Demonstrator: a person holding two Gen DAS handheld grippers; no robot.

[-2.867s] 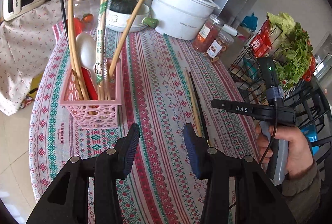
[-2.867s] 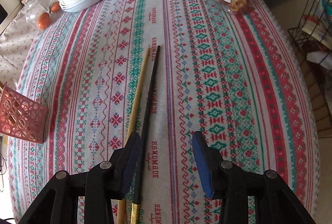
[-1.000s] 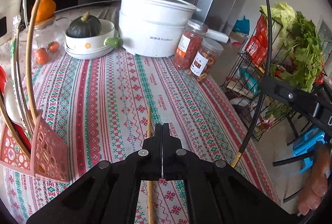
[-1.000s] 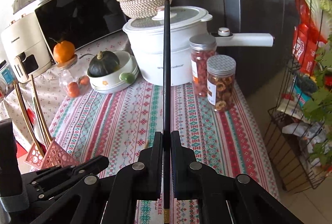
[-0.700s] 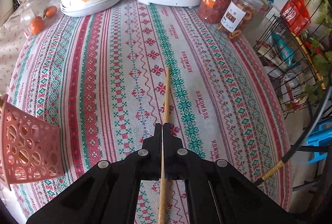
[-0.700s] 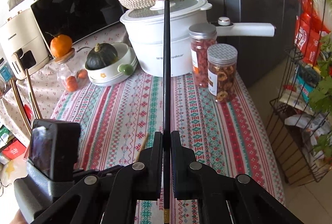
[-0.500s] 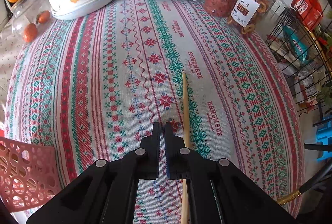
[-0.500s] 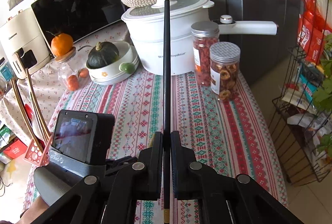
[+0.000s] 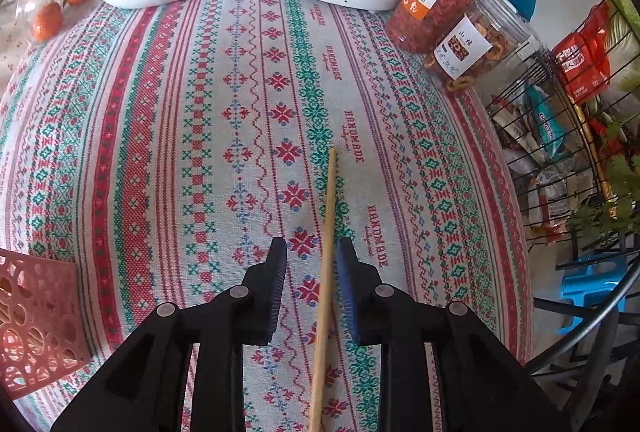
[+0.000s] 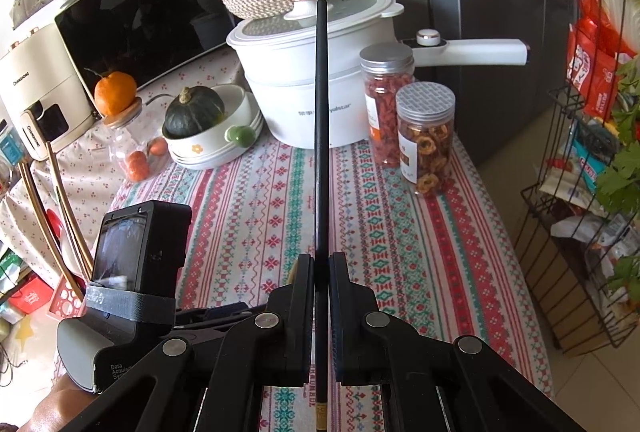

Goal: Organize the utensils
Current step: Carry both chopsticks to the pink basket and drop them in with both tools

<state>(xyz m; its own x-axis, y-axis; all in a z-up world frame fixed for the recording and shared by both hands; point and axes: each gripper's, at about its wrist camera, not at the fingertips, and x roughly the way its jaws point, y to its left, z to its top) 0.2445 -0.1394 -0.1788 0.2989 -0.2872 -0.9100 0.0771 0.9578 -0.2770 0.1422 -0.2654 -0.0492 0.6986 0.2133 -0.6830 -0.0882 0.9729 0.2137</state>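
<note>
A wooden chopstick (image 9: 329, 200) lies flat on the striped tablecloth (image 9: 160, 152). My left gripper (image 9: 311, 248) hovers over it with its jaws opening. The stick runs between the pads, close to the right pad, and neither pad presses on it. My right gripper (image 10: 321, 264) is shut on a black chopstick (image 10: 321, 112), which it holds upright above the table. The pink basket (image 9: 32, 312) stands at the table's left edge with several long wooden utensils (image 10: 40, 212) in it. The left gripper's camera body (image 10: 140, 252) shows at the lower left of the right wrist view.
At the back stand a white pot (image 10: 320, 80), two snack jars (image 10: 424, 140), a bowl with a dark pumpkin (image 10: 200, 120) and a glass jar of small tomatoes (image 9: 44, 12). A wire rack (image 10: 580, 232) with greens and packets stands off the table's right edge.
The left gripper tipped down toward the cloth and its jaws went from shut to partly apart, with the wooden chopstick now between them. The right gripper kept still, holding the black chopstick.
</note>
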